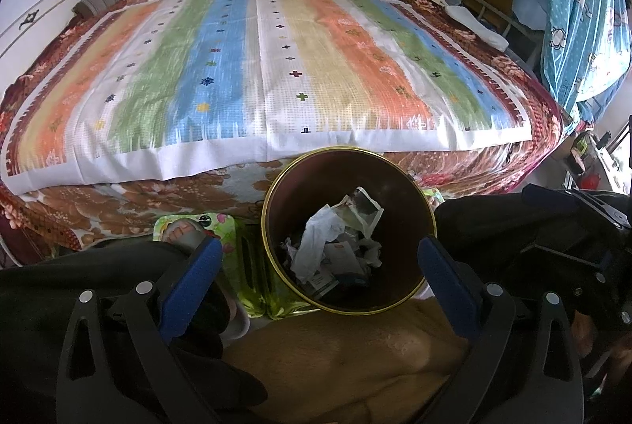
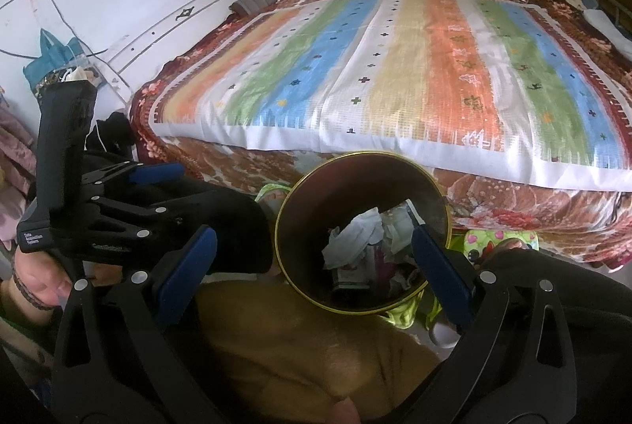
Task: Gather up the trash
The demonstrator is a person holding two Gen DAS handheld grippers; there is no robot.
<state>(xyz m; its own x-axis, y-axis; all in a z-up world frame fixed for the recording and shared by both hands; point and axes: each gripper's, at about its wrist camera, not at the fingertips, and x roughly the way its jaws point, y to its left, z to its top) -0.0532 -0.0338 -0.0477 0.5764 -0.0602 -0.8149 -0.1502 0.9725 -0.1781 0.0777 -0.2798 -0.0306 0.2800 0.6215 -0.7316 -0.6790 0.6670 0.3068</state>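
- Both your grippers hang over the bin (image 1: 349, 230), which sits on the floor right against the near edge of the bed (image 1: 256, 68), mouth tilted up toward you.
- Left gripper (image 1: 316, 266): blue fingers (image 1: 189, 277) spread wide, nothing between them; the bin mouth sits in the gap, slightly right of centre.
- Right gripper (image 2: 312, 262): fingers (image 2: 442, 274) spread too, empty; the bin lies ahead and right of centre, and the right finger overlaps the rim.
- Trash (image 1: 335, 246), crumpled white paper and wrappers, is already down inside the bin, well below the gold rim.
- No loose trash shows on the striped cover (image 2: 395, 68) or on the visible floor, so my read is collection is near done.
- If another piece turns up, the drop line is straight down and forward; both arms look about equally near, the left a bit better centred.
- Your feet in sandals on the green mat (image 1: 221, 230) flank the bin.
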